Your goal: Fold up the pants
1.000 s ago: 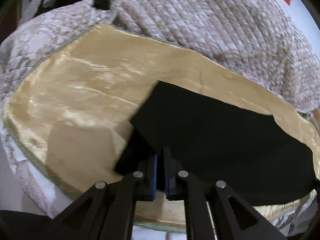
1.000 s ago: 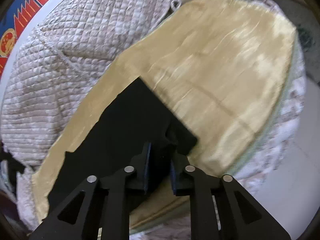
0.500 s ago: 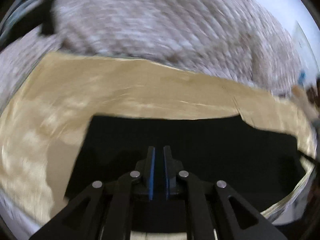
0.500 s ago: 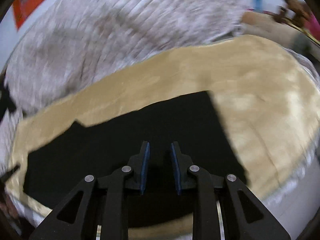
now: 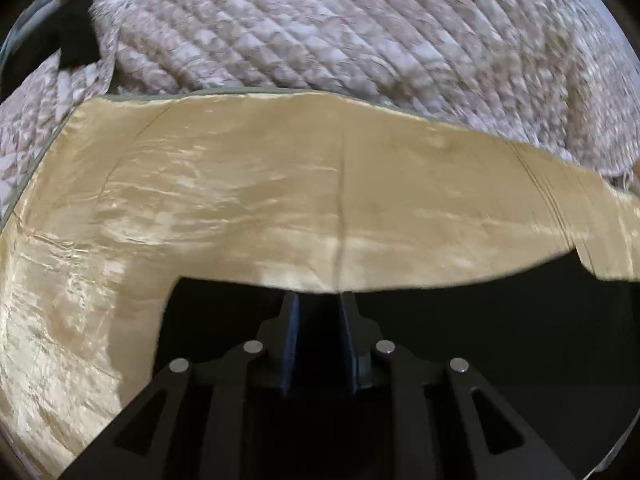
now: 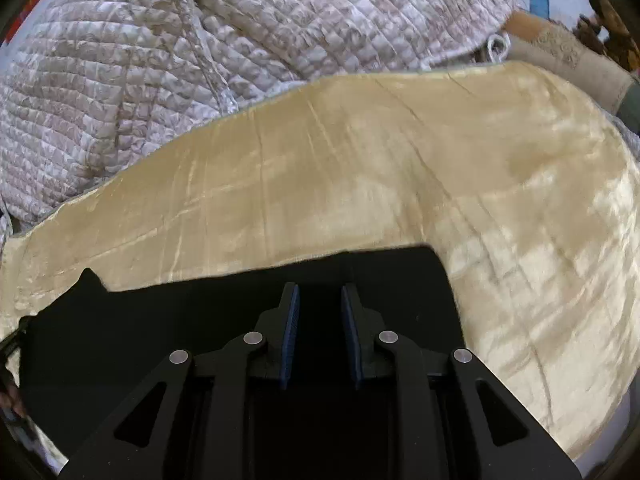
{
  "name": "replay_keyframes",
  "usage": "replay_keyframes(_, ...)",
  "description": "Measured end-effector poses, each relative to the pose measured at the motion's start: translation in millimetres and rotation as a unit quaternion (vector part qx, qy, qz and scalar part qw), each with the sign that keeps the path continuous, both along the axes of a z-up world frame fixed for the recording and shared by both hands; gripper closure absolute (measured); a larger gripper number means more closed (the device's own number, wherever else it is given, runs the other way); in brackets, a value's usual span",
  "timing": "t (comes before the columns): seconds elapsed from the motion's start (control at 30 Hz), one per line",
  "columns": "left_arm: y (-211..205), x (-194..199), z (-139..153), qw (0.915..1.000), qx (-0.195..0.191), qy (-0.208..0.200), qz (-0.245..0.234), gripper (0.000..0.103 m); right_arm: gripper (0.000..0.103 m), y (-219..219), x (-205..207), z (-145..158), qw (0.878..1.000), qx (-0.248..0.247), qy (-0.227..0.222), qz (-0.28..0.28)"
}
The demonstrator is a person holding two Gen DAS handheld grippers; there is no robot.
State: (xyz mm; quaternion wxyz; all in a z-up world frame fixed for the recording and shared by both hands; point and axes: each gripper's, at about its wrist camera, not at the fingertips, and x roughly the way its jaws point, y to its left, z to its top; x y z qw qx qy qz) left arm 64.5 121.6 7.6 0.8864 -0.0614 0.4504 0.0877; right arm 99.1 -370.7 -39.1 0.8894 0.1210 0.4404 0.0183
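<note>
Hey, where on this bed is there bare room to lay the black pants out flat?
The gold sheet is bare in a wide band between the pants and the quilt, and on to the sheet's right end. The near edge is taken by the pants and both hand-held grippers; the back is heaped with quilt.

Pants (image 5: 460, 320) flat on bedspread (image 5: 280, 200), near its front edge; quilt (image 5: 340, 28) heaped behind.

pants (image 5: 460, 332) near edge: under gripper body, cut off | cloth between left pads: too dark | quilt (image 5: 320, 20): motion-blurred
</note>
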Motion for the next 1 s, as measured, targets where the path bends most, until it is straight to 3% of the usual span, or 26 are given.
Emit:
replay_keyframes(0.13, 8, -1, 3, 0.9999, -0.010, -0.005, 0.013, 0.080, 0.081, -5, 0, 5, 1.000, 0.018, -0.003, -0.013)
replay_keyframes(0.2, 8, -6, 8, 0.9997, 0.000, -0.013, 0.022, 0.079, 0.079, -4, -5, 15, 0.999, -0.008, -0.020, -0.025)
replay_keyframes(0.27, 10, -12, 16, 0.9993, -0.006, -0.025, 0.029, 0.079, 0.059, 0, -13, 24, 0.997, -0.050, -0.039, -0.032)
replay_keyframes(0.3, 8, -19, 21, 0.9991, -0.012, -0.032, 0.026, 0.079, 0.055, 2, -17, 27, 0.997, -0.052, -0.045, -0.025)
replay_keyframes(0.5, -40, -57, 28, 0.9965, -0.024, -0.057, -0.056, 0.074, 0.054, 57, -58, 29, 0.997, 0.002, -0.056, 0.056)
replay_keyframes(0.67, -81, -79, 13, 0.9922, -0.019, -0.043, -0.115, 0.074, 0.054, 134, -85, 17, 0.985, -0.016, -0.051, 0.162)
replay_keyframes(0.73, -87, -89, 2, 0.9921, -0.012, -0.034, -0.120, 0.071, 0.053, 160, -93, 3, 0.978, -0.036, -0.033, 0.200)
replay_keyframes(0.83, -86, -106, 4, 0.9919, 0.003, -0.048, -0.118, 0.063, 0.045, 169, -111, -3, 0.969, -0.083, -0.061, 0.225)
replay_keyframes(1.0, -60, -120, 2, 0.9958, -0.009, -0.049, -0.077, 0.060, 0.042, 151, -123, -5, 0.973, -0.072, -0.064, 0.210)
